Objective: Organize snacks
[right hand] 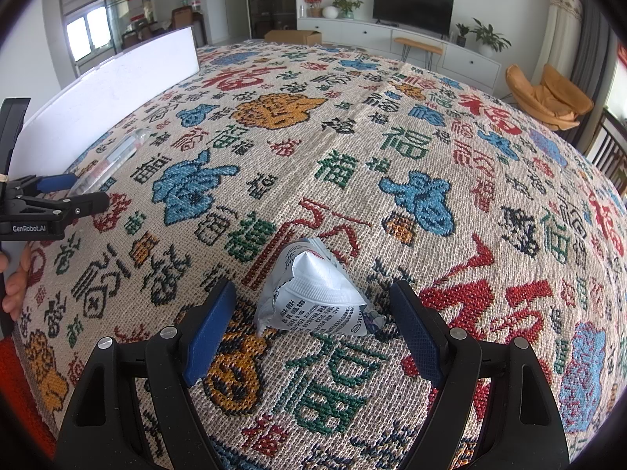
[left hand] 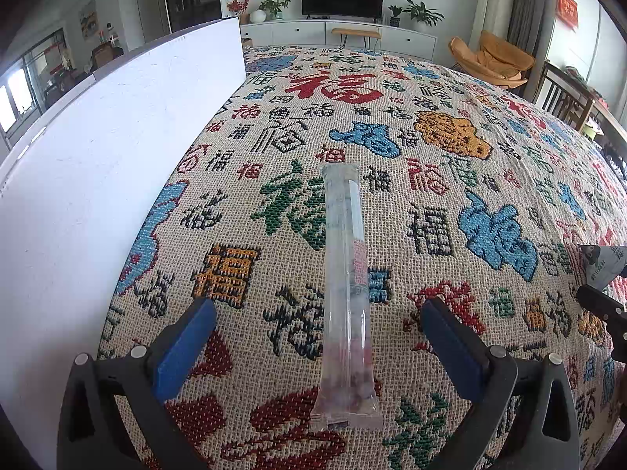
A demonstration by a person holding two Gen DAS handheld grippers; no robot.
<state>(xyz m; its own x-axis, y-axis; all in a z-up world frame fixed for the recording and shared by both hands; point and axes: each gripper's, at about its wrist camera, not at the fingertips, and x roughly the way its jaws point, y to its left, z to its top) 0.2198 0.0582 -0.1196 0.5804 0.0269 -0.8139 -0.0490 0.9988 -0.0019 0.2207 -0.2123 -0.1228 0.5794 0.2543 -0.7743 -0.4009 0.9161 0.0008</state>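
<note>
A long clear snack tube packet [left hand: 347, 293] lies lengthwise on the patterned woven cloth [left hand: 450, 180], its near end between the blue pads of my left gripper [left hand: 319, 315], which stands open without touching it. A crumpled silver-white pyramid snack packet [right hand: 313, 293] with printed text sits on the cloth between the wide-apart fingers of my right gripper [right hand: 313, 297], open and clear of it. The right wrist view also shows the left gripper [right hand: 84, 192] at far left around the tube packet [right hand: 113, 160]. The silver packet [left hand: 601, 264] shows at the right edge of the left wrist view.
A tall white board [left hand: 117, 149] stands along the left side of the cloth. A person's fingers [right hand: 15, 274] show at the left edge. Beyond the table are a TV cabinet [left hand: 341, 31], an orange chair [left hand: 493, 58] and wooden chairs [left hand: 564, 98].
</note>
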